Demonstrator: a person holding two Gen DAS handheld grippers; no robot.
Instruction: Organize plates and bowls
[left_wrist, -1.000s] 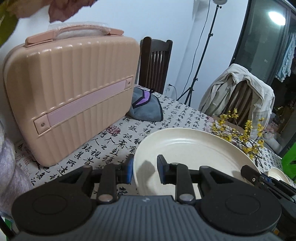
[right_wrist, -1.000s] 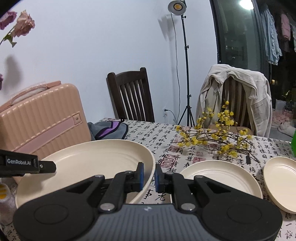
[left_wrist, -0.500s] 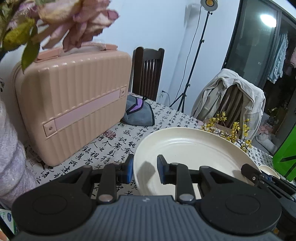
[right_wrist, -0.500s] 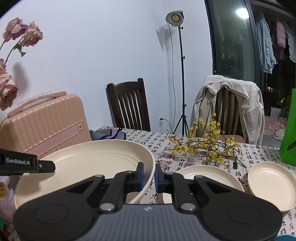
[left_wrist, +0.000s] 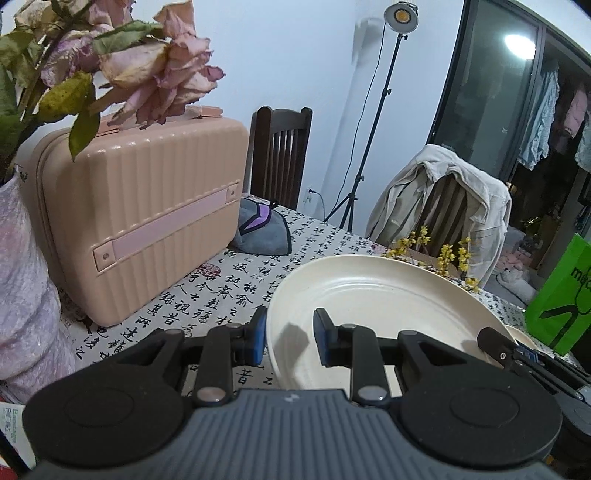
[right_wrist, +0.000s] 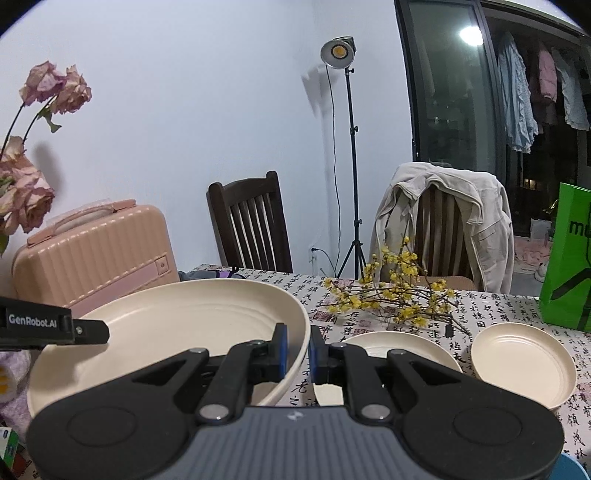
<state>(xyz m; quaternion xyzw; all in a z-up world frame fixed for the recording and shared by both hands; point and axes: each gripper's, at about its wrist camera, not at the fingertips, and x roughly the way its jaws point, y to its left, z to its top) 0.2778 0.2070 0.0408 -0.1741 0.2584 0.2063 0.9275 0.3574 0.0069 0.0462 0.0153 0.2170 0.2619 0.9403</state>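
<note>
**Big plate held on both rims, next stop the stack**

- Large cream plate (right_wrist: 159, 332) is up off the table (right_wrist: 491, 306), carried between both tools
- right gripper (right_wrist: 297, 350): jaws pinched onto the plate's right rim, one pad inside, one outside. Gripping it
- left gripper (left_wrist: 290, 334): jaws straddle the left rim with a wider gap. The inner pad looks clear of the plate surface, so I can't tell if it's actually clamped or just bracketing the rim
- Medium plate (right_wrist: 399, 345) sits on the table just right of the held one; small plate (right_wrist: 524, 363) is further right, beside the green bag (right_wrist: 567, 258)

How I'd do it, judgement only:
- Largest plate likely goes at the bottom, so set it down flat on bare cloth, then stack medium and small onto it
- Keep both tools level. Confirm left grip before any tilt, or the right pinch carries it all
- Stay clear of the yellow flower sprig (right_wrist: 391, 299) behind the plates, and of the pink case (left_wrist: 140, 218) and dried roses (left_wrist: 147, 70) on the left
- Lower first, release only after the base seats

Not visible:
- Plate underside and the table under it
- Near edge of medium plate hidden by right tool body
- No bowls clearly in view. A blue curve at the bottom right corner of the right view is cut off, can't identify it
- Right tool tip (left_wrist: 496, 341) only partly in left view
</note>
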